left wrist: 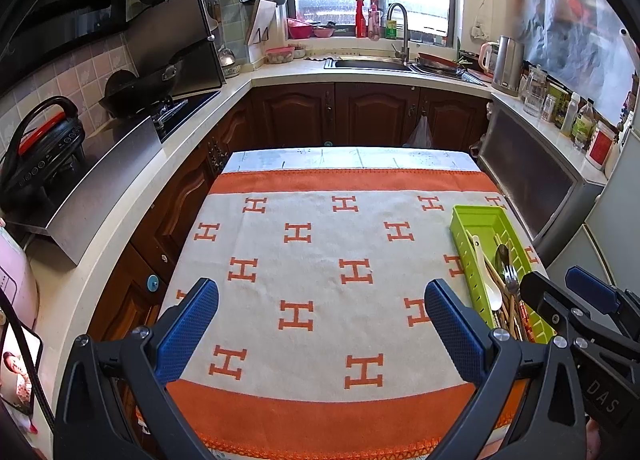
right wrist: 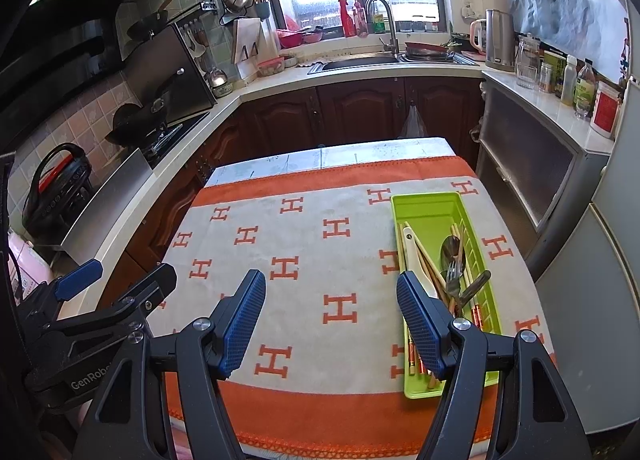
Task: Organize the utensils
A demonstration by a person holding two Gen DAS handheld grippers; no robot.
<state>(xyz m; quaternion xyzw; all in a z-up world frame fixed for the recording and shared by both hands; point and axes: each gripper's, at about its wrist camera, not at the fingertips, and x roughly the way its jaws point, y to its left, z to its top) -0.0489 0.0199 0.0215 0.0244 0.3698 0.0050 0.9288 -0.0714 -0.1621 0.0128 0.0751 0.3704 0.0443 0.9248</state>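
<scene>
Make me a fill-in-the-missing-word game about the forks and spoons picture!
The utensils lie in a tray colored ____.
The cloth under the tray shows orange letters shaped like ____.
The right gripper and the left gripper are both ____.
The spoon beside the chopsticks is colored ____.

Missing words: green, H, open, white

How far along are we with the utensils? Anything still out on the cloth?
Looks nearly finished: the white spoon, metal spoon, fork and chopsticks all lie in the green tray. Left gripper and right gripper are open, holding nothing. No loose utensils show on the cloth.
</scene>
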